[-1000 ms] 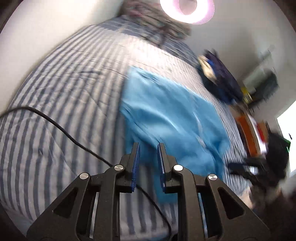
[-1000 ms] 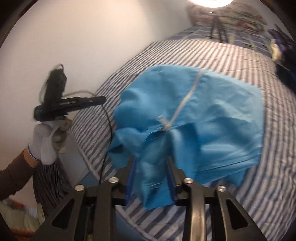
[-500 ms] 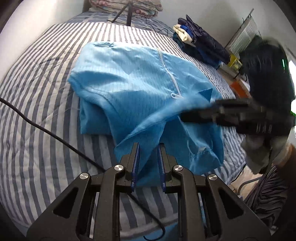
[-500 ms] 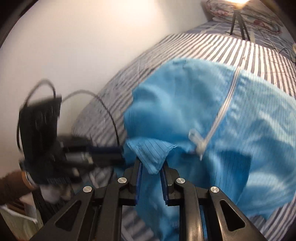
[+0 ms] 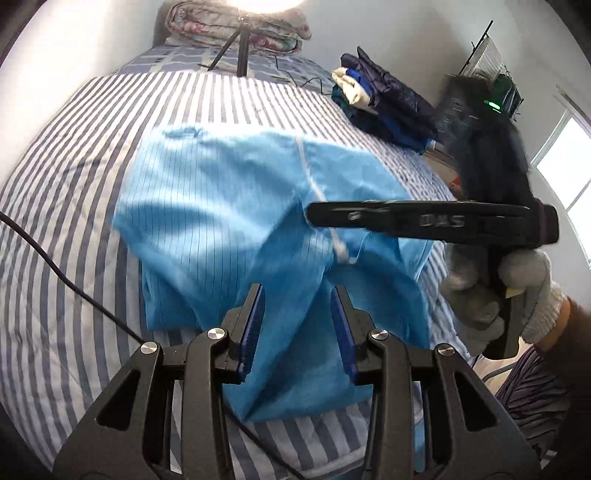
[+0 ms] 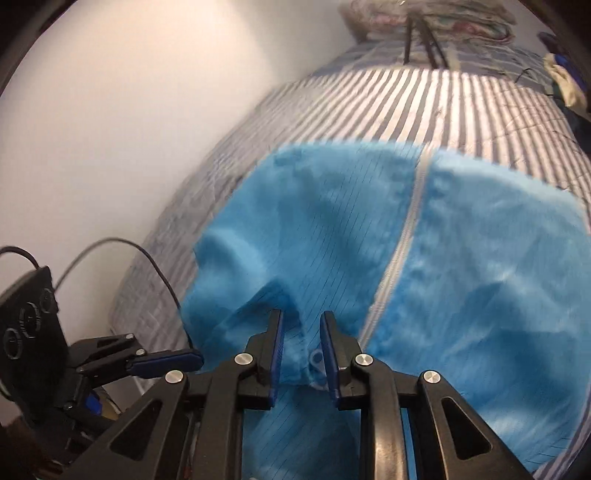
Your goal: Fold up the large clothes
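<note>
A large bright blue garment [image 5: 236,214] with a pale zip [image 5: 314,184] lies partly folded on the striped bed [image 5: 74,166]. My left gripper [image 5: 297,295] is open, its jaws apart over the garment's near edge. The right gripper shows side-on in the left wrist view [image 5: 314,214], held by a gloved hand. In the right wrist view the garment [image 6: 461,258] fills the middle. My right gripper [image 6: 301,321] has its jaws apart with cloth lying between them. The left gripper [image 6: 195,360] shows at lower left there.
A black cable [image 5: 62,277] runs across the bed at left. A pile of dark folded clothes [image 5: 384,99] sits at the far right of the bed. A tripod [image 5: 240,48] with a lamp and a folded quilt [image 5: 236,26] stand at the head. A white wall [image 6: 110,129] is at left.
Both grippers have opened; each was closed on the blue cloth half a second ago. The lifted cloth edge has dropped onto the garment. The right gripper has moved higher in the left view.
</note>
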Demonstrator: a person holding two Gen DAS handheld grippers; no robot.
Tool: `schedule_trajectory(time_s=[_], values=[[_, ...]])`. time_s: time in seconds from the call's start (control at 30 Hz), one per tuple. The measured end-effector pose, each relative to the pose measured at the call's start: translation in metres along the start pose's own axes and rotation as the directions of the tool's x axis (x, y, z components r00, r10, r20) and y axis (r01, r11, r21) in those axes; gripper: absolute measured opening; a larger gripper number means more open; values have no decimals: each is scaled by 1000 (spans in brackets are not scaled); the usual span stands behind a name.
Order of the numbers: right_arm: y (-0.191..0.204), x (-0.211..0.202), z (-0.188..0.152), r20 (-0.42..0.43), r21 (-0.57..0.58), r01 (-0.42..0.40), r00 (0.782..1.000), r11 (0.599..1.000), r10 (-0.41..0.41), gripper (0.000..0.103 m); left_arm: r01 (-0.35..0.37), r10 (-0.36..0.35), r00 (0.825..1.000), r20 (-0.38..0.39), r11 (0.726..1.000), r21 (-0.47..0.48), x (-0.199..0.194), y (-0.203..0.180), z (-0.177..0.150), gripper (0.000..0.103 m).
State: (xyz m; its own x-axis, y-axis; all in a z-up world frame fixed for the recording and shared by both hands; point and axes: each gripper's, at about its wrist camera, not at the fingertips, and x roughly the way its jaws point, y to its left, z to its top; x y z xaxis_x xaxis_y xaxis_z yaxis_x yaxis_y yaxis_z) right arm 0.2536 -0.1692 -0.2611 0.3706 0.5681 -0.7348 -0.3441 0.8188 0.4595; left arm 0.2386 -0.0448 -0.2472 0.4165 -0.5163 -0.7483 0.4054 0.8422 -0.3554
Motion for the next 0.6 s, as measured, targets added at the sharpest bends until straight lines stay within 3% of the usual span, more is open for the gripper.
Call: schedule_trajectory(time_s=[0.1,0.23,0.37,0.47,0.53,0.6], values=[[-14,-32,1,77,47,7,997,999,-11,22,-19,19,1000,-19,1000,0,9,3,19,37],[-24,-59,-11,108,34,42,993,999,-46,22,-74,74,996,-41,997,-14,33,11,36,37],[-33,-45,-28,35,23,118,992,993,-119,22,-156,154,983,-99,988,-7,66,20,34,37],[-32,-17,-45,-72,-84,259,962,962,-265,20,-187,188,976,-114,982,17,79,20,26,37],[-32,-12,-52,-121,-115,257,955,959,-271,20,-179,181,976,-122,983,32,76,18,26,37],[-32,-25,-46,-116,-82,204,970,976,-212,20,-144,143,983,-118,990,1,62,22,29,37]])
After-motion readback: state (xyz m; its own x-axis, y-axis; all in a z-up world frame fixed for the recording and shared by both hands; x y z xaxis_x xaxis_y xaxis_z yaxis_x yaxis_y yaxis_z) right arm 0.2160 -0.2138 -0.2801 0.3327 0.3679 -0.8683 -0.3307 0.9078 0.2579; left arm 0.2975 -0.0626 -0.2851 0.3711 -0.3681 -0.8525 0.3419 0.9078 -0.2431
